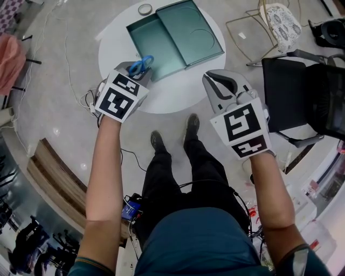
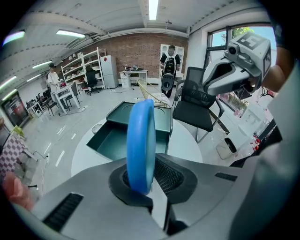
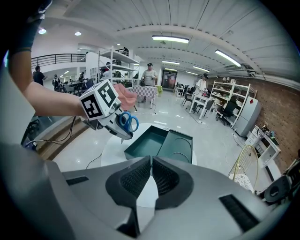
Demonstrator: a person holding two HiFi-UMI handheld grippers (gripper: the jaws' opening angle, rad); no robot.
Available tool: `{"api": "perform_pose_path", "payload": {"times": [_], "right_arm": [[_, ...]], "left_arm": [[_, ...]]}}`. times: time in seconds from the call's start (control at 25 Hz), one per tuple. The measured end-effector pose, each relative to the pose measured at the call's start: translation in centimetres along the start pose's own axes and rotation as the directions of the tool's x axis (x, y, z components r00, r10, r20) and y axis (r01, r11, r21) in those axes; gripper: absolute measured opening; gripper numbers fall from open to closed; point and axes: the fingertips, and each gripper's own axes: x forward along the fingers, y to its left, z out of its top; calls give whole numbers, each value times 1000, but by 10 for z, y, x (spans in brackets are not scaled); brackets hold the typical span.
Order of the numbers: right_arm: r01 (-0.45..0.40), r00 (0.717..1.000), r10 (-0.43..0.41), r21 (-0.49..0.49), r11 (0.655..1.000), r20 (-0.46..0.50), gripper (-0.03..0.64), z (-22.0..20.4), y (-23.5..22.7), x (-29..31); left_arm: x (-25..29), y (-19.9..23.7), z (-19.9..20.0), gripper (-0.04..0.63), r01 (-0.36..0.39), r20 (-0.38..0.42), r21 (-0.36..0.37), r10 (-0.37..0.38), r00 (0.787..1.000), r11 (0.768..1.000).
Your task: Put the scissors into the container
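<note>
Left tongs (image 2: 152,183) pinching scissors (image 2: 140,140), right tongs (image 3: 151,180) closed, empty — head view shows container (image 1: 156,46)

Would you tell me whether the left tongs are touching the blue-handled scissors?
Touching: the left gripper view shows the left tongs clamped on the blue-handled scissors.

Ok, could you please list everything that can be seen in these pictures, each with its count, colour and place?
scissors: one, blue handles, held over the near edge of the table
container: one, dark green, open, on the table
lid: one, dark green, lying right beside the container
tape roll: one, pale, on the table behind the container
table: one, white, round, in front of the person
office chair: one, black, right of the table
wire chair: one, gold with patterned cushion, far right
bench: one, brown wood, left on the floor
left gripper: one, grey, shut on the scissors
right gripper: one, grey, shut, empty
</note>
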Motion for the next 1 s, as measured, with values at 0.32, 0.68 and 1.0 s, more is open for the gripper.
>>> {"api": "perform_pose_path", "payload": {"times": [0.32,0.68,1.0], "right_arm": [[-5,1000,5,6,1000,-12,40,1,-5,11],[-3,1000,3,15,1000,-17,40,0,-11,19],[-4,1000,4,29,1000,-25,40,-12,-20,23]], "left_arm": [[17,8,9,28,18,-18,12,-17,1000,1000],[39,5,17,28,57,-41,24,-56,998,998],[59,2,23,28,68,-50,32,-66,997,997]]}}
